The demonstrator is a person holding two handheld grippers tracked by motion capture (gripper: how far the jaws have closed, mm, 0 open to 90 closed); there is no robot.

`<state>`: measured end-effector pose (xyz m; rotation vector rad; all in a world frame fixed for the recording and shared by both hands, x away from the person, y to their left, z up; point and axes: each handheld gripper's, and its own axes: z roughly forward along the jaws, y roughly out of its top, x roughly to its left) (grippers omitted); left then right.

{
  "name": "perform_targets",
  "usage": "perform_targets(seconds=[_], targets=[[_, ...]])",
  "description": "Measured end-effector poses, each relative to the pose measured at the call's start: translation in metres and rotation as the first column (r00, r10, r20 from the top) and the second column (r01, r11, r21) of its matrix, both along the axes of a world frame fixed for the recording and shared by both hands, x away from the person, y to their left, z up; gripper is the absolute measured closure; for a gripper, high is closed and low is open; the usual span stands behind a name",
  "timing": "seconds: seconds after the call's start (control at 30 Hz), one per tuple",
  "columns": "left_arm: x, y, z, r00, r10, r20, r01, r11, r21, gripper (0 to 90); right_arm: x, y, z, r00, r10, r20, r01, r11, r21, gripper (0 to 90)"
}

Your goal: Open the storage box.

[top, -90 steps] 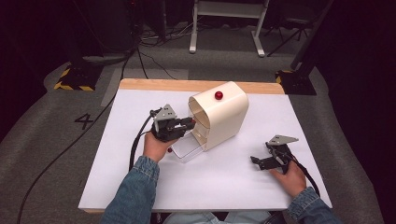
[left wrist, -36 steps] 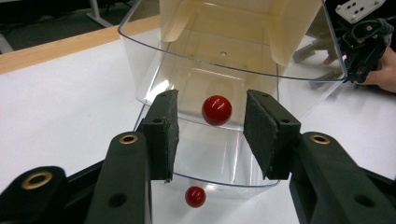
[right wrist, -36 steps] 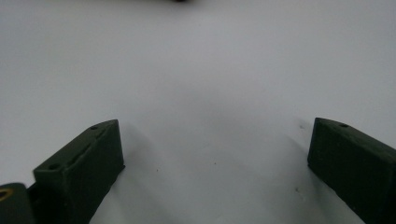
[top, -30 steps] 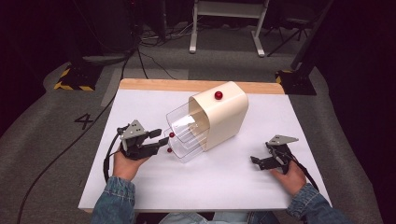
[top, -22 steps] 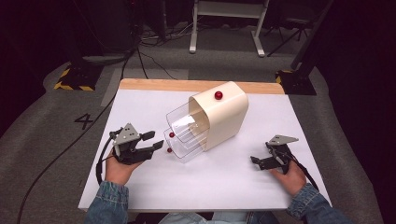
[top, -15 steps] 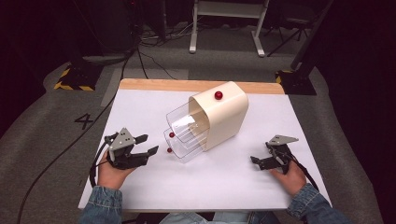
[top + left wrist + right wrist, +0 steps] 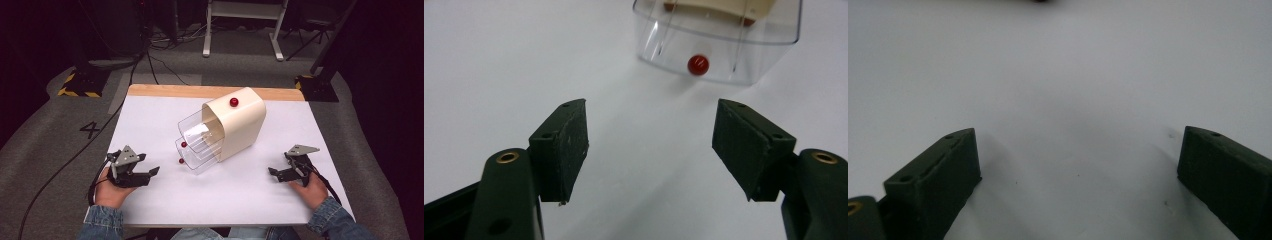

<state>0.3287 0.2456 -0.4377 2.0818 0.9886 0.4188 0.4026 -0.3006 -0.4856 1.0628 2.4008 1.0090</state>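
We are holding our left gripper (image 7: 152, 171) near the clear plastic drawer with red round knob (image 7: 698, 64), its jaws just opening, nothing between them; our right gripper (image 7: 274, 173) is resting spread and empty on the white table (image 7: 240, 195).

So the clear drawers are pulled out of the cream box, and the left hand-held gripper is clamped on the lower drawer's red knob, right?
Not quite. The clear drawers are indeed pulled out of the cream box, but the left hand-held gripper is not clamped on the red knob. Its jaws have just been opening, with nothing between them, and the left gripper view shows the knob well ahead of them.
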Motion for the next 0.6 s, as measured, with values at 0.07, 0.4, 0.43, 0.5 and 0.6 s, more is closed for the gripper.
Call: perform_targets(seconds=[0.07, 0.4, 0.43, 0.5, 0.6], targets=[[0.003, 0.002, -0.006, 0.9991, 0.006, -0.042, -0.005, 0.9998, 0.022, 31.0, 0.0, 0.0, 0.0, 1.0, 0.0, 0.0, 0.0, 1.0, 0.0, 3.7], [0.008, 0.006, -0.032, 0.9914, 0.043, -0.123, -0.026, 0.99, 0.138, 28.7, 0.0, 0.0, 0.0, 1.0, 0.0, 0.0, 0.0, 1.0, 0.0, 3.7], [0.008, 0.006, -0.035, 0.9912, 0.04, -0.126, -0.021, 0.988, 0.153, 27.9, 0.0, 0.0, 0.0, 1.0, 0.0, 0.0, 0.0, 1.0, 0.0, 3.7], [0.008, 0.009, -0.039, 0.9936, 0.031, -0.109, -0.017, 0.9921, 0.124, 25.7, 0.0, 0.0, 0.0, 1.0, 0.0, 0.0, 0.0, 1.0, 0.0, 3.7], [0.008, 0.014, -0.044, 0.9964, 0.02, -0.082, -0.013, 0.9956, 0.092, 20.8, 0.0, 0.0, 0.0, 1.0, 0.0, 0.001, 0.0, 1.0, 0.0, 3.7]])
